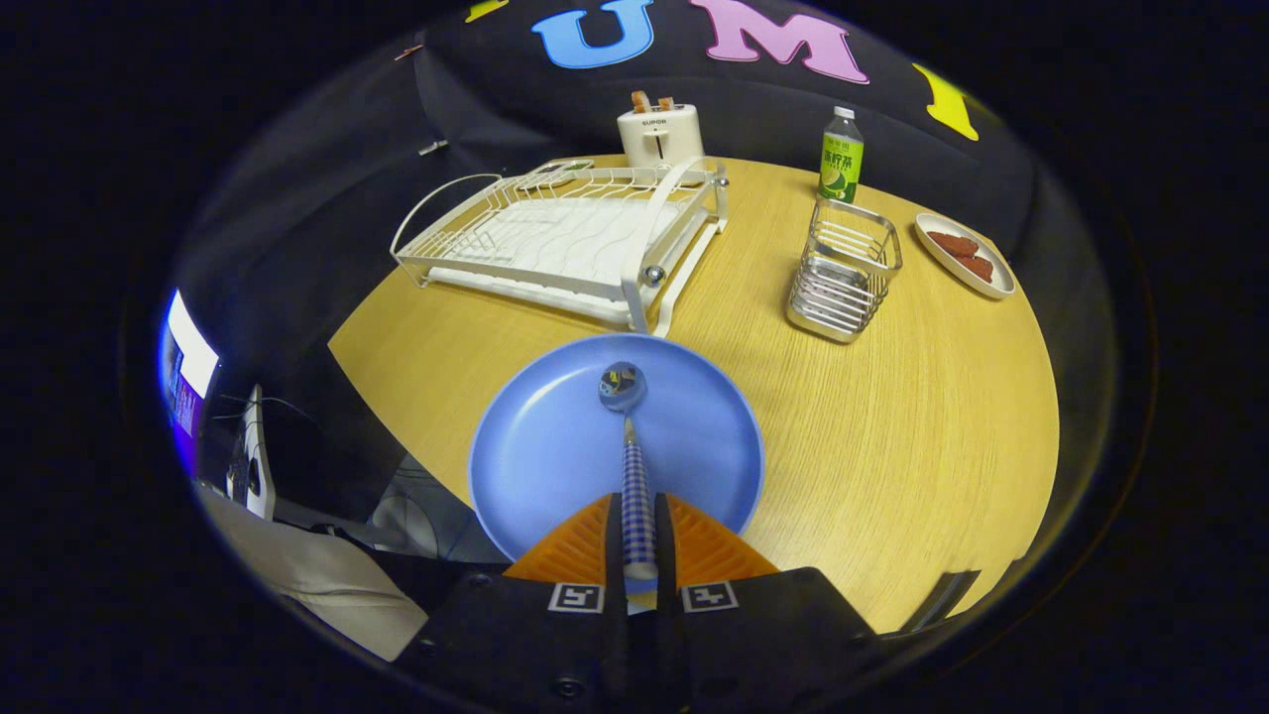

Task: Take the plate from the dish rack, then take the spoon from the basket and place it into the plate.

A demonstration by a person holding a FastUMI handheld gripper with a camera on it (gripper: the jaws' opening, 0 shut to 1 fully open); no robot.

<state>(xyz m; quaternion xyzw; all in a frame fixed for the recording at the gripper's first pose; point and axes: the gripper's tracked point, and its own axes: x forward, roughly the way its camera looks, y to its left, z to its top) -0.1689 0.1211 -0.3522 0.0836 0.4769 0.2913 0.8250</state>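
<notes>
- The gripper (639,516) has its two fingers (613,535) drawn in close on either side of the spoon (633,446), pinching its checked handle between them.
- The spoon points straight ahead from the fingers; its shiny metal bowl hangs over the middle of the plate (555,436). Whether the bowl touches the plate surface cannot be told.
- The plate is blue and round, lying flat on the wooden table (892,446) just ahead of and beneath the fingers, near the table's front edge.
- Beyond the plate stands the white wire dish rack (555,233), its near corner just past the plate's far rim.
- To the right of the rack, apart from it, sits the metal wire basket (845,270).
- Behind the basket a green-labelled bottle (842,157) stands upright.
- Further right, an oval white dish (981,283) holds reddish-brown pieces of food.
- A white toaster (660,134) with slices in its slots stands behind the rack, against the booth wall.
</notes>
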